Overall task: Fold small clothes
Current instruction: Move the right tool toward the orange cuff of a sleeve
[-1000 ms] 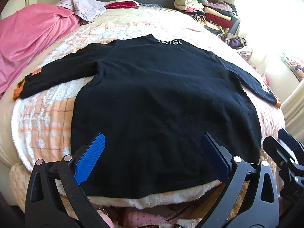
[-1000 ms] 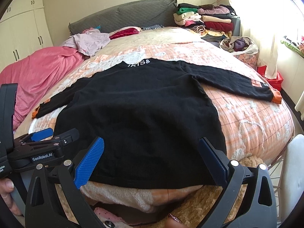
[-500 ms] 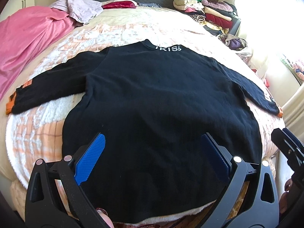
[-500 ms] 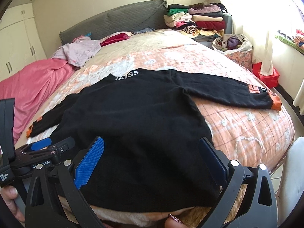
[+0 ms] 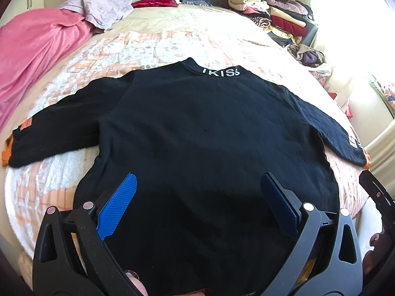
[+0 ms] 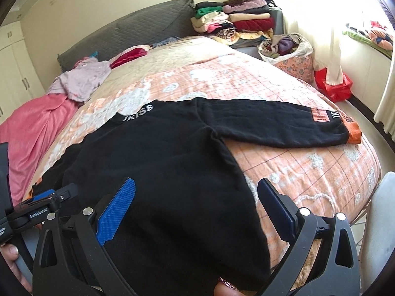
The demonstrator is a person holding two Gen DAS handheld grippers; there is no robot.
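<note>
A black long-sleeved sweater (image 5: 202, 133) lies spread flat on the bed, back up, white letters at its collar (image 5: 221, 72), sleeves out to both sides with orange cuffs. It also shows in the right wrist view (image 6: 158, 162), its right sleeve (image 6: 279, 125) stretched toward the bed's edge. My left gripper (image 5: 197, 197) is open and empty, hovering over the sweater's lower part. My right gripper (image 6: 196, 202) is open and empty, over the sweater's lower right side. The hem is hidden under the grippers.
A pink blanket (image 5: 32, 49) and a loose lilac garment (image 5: 103, 7) lie at the bed's left and head. A stack of folded clothes (image 6: 234, 22) stands at the far right, a cloth bag (image 6: 288, 54) and red box (image 6: 333, 86) beside the bed.
Both grippers have moved forward and lower over the sweater, so its hem has slid out of sight beneath them. Both stay open.
</note>
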